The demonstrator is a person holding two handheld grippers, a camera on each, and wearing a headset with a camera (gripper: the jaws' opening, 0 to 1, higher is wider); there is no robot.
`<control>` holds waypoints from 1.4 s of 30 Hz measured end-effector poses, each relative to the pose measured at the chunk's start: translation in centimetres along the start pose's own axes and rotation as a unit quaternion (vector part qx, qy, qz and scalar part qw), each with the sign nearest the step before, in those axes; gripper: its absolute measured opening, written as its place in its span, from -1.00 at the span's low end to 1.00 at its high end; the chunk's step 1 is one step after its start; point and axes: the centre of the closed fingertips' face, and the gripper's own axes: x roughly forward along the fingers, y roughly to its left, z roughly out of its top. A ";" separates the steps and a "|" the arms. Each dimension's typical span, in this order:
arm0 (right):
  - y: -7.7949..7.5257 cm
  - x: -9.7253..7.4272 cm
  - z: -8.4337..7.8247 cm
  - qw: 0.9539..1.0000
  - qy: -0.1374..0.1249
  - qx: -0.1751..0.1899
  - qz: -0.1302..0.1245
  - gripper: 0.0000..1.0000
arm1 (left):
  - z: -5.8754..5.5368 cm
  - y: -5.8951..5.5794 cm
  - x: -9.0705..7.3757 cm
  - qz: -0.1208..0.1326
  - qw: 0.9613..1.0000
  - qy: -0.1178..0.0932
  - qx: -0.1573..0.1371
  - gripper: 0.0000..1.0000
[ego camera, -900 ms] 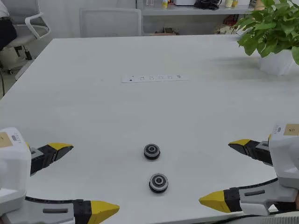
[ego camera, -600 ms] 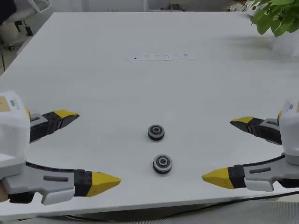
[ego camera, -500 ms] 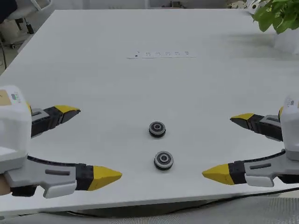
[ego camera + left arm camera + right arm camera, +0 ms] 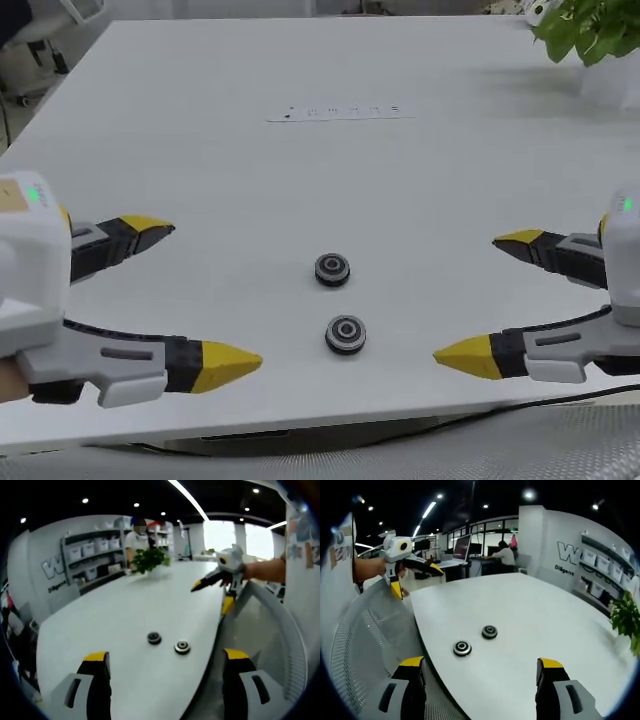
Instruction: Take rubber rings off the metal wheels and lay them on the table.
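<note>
Two seen: near wheel (image 4: 346, 335), far wheel (image 4: 332, 269) just behind it | black rubber rings (image 4: 329, 337) on silvery hubs (image 4: 332, 266) | my left tongs (image 4: 210, 295), right tongs (image 4: 470, 296) released.

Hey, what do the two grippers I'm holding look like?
The left gripper and right gripper match: each has a white boxy body with a small green light and two grey fingers that turn black, then end in pointed yellow tips.
</note>
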 end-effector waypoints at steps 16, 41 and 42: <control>0.0 0.7 0.7 1.000 -0.004 -0.015 0.013 0.81 | -0.6 1.0 -0.6 0.015 1.000 0.004 -0.006 0.86; -0.3 1.2 1.0 1.000 -0.016 -0.004 0.019 0.81 | -1.1 1.7 -1.0 0.018 1.000 0.011 -0.007 0.83; -0.3 1.2 1.0 1.000 -0.017 -0.004 0.019 0.81 | -1.1 1.7 -0.9 0.017 1.000 0.012 -0.005 0.83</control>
